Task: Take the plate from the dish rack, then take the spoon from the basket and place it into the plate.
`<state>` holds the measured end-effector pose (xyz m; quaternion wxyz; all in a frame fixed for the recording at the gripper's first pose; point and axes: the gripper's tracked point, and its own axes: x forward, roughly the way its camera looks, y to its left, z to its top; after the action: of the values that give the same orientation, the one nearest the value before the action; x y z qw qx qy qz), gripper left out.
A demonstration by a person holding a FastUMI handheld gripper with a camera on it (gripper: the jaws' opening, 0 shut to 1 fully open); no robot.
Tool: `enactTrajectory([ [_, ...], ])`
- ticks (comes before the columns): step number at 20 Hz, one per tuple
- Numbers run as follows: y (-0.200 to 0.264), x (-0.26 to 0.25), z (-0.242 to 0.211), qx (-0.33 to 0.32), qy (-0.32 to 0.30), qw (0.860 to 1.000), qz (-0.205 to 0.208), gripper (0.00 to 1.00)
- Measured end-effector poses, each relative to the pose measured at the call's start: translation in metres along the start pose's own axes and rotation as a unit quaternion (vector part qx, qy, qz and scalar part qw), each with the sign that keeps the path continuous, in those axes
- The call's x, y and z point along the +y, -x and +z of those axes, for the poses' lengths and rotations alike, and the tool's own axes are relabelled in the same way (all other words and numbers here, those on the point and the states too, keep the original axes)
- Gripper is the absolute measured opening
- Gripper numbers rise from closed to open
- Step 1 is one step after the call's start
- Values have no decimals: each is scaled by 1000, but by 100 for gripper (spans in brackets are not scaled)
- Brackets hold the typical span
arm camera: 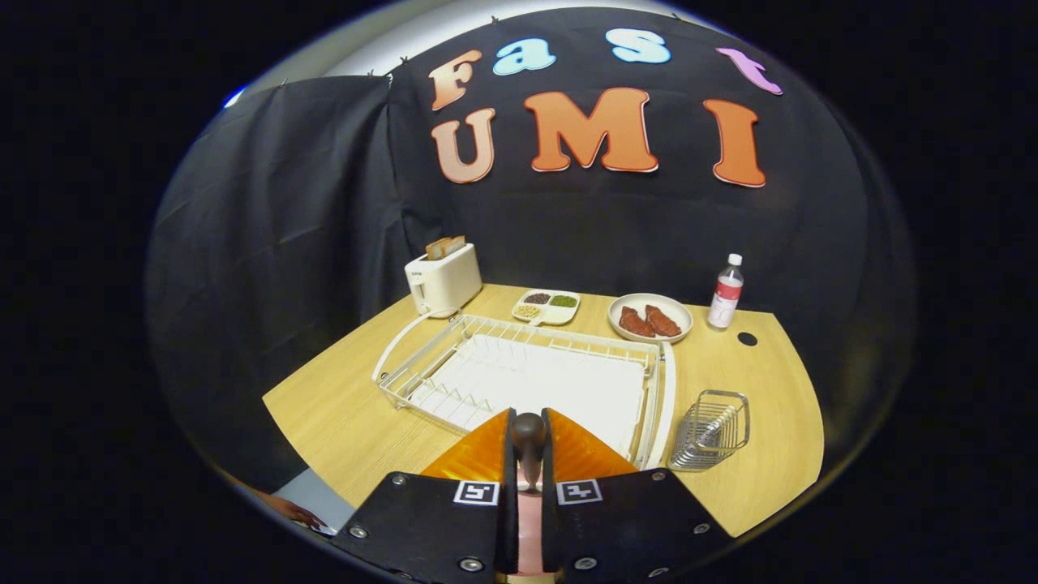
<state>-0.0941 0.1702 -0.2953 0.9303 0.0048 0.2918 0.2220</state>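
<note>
Even overhead light brightens the desk (pixel 357 405); shadows are soft and short. Fisheye distortion bends its edges, and the close claw (pixel 529 442) looks slightly blurred.

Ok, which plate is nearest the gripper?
The orange plate, right under the gripper, which is shut on the spoon. The white plate with reddish-brown food sits beyond the dish rack.

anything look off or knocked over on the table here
Nothing stands out. The dish rack, wire basket, toaster, bottle and both food dishes sit upright, no spills. The gripper is shut on a spoon over the orange plate.
</note>
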Motion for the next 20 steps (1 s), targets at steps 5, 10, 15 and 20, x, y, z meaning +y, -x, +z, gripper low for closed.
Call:
enactTrajectory([
  [5,-22,3,-33,28,31,999,-5,11],
  [10,-35,1,-43,24,39,999,-7,11],
  [15,-18,-2,-54,36,45,998,-3,11],
  [20,0,-11,-71,56,44,997,-7,14],
])
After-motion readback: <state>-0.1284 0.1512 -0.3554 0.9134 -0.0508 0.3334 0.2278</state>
